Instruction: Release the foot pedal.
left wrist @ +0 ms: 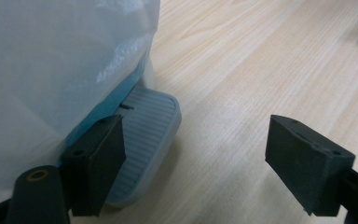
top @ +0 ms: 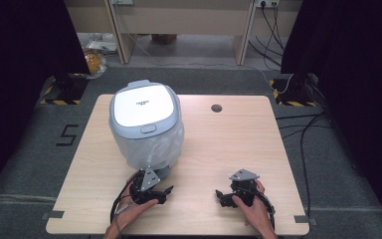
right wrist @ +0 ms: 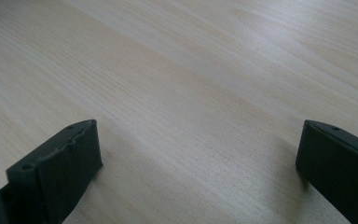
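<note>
From the high view, a pedal bin (top: 146, 124) lined with a plastic bag (top: 154, 149) stands on the wooden table (top: 229, 144), lid closed. The left gripper (top: 151, 191) sits low at its base, likely to work the foot pedal (top: 161, 172), while the right gripper (top: 229, 196) rests apart on bare wood, out of the way.

In the left gripper view, the jaws stand wide open, one jaw just beside the ribbed grey pedal (left wrist: 144, 135), the bag (left wrist: 51, 70) hanging over the bin wall above it.

In the right gripper view, the jaws are spread wide over the table (right wrist: 191, 93), gripping nothing.
</note>
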`<state>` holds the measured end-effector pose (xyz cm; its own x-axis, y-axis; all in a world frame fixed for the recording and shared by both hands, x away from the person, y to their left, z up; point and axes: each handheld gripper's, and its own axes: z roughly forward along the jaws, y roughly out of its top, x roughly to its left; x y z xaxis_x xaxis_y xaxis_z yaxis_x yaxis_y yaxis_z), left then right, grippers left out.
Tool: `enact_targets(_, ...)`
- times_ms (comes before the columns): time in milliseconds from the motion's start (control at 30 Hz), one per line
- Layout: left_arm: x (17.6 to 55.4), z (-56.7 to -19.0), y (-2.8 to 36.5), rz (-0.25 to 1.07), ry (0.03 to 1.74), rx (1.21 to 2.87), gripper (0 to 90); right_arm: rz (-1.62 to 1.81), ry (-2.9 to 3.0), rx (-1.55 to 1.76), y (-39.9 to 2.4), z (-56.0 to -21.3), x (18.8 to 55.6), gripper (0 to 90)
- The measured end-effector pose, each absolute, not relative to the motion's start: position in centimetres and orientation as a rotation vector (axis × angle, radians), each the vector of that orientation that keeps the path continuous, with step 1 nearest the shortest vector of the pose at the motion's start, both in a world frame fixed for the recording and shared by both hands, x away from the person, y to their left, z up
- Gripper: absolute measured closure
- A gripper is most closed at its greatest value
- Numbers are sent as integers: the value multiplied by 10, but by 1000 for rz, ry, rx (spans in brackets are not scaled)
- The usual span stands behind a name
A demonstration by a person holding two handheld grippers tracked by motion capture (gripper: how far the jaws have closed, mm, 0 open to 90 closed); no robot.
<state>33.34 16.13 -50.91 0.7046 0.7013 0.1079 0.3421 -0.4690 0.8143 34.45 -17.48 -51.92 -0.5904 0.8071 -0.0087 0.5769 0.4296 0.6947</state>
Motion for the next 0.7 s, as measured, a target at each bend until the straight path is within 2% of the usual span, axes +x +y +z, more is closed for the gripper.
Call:
enact_targets(333,325,-501,173,515,803,2068,179,943,2347,1185,-175,-519,345,3)
enact_targets(700,310,-516,190,453,830,2130,170,942,2347,1186,-175,-519,345,3)
